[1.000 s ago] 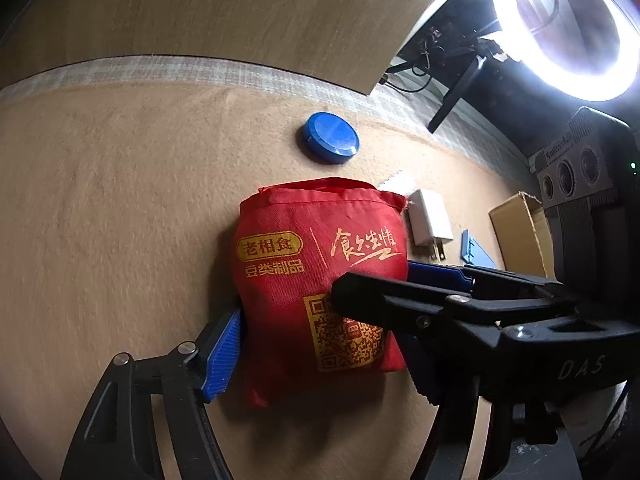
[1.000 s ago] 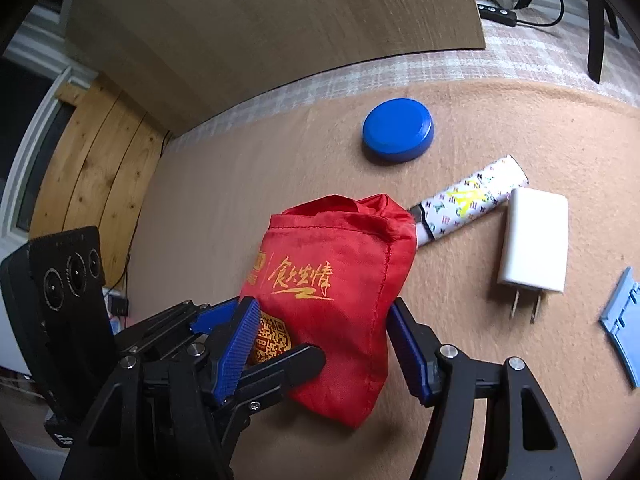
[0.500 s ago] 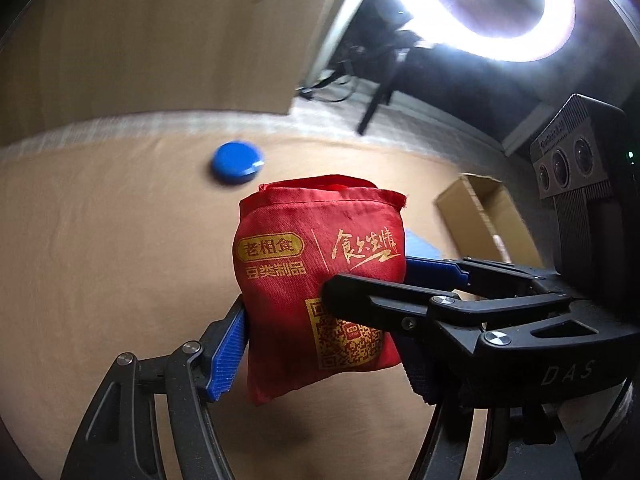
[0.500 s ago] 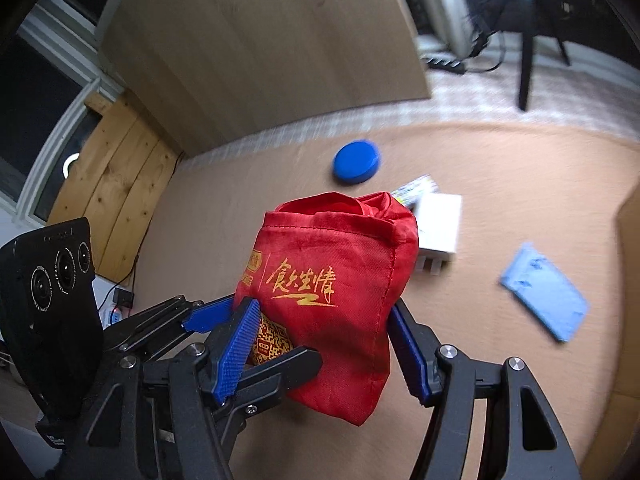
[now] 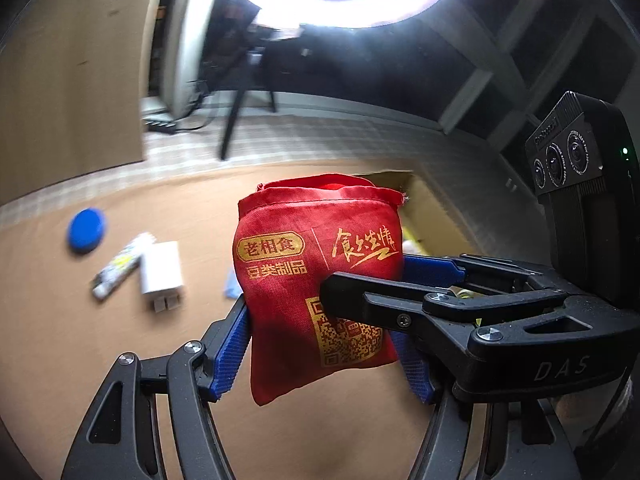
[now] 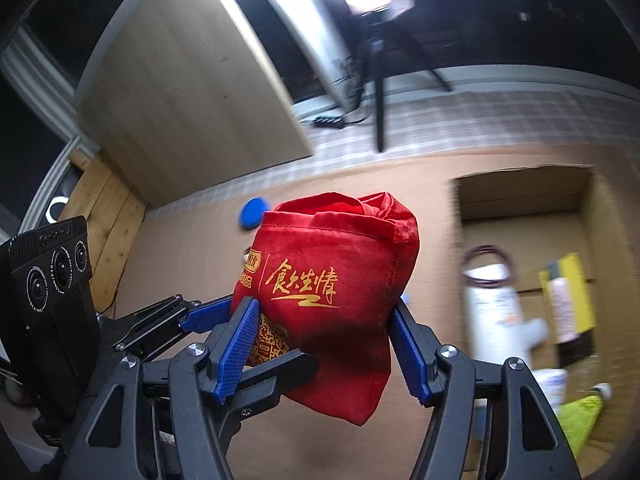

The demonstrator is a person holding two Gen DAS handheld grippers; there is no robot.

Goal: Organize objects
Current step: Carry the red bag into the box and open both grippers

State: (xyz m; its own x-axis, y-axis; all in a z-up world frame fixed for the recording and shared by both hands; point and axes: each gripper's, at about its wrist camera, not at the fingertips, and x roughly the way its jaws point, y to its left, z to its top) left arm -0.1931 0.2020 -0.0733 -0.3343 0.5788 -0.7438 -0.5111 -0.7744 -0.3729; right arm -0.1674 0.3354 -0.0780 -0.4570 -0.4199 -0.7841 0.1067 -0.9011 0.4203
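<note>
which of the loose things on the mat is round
The blue lid, lying at the far left of the mat. The white charger beside it is boxy, and the patterned tube touching the charger is long and thin.

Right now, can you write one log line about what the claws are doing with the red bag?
left claw: shut on bag | right claw: shut on bag | bag: off the table | box: open, nearby

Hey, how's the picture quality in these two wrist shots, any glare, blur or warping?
Left wrist view: the ring light blows out the top, the blue lid and white charger are smeared by motion, while the red bag stays sharp. Right wrist view: same glare on top, the cardboard box and its contents are blurred, the bag is crisp; fisheye bends the edges in both.
</note>
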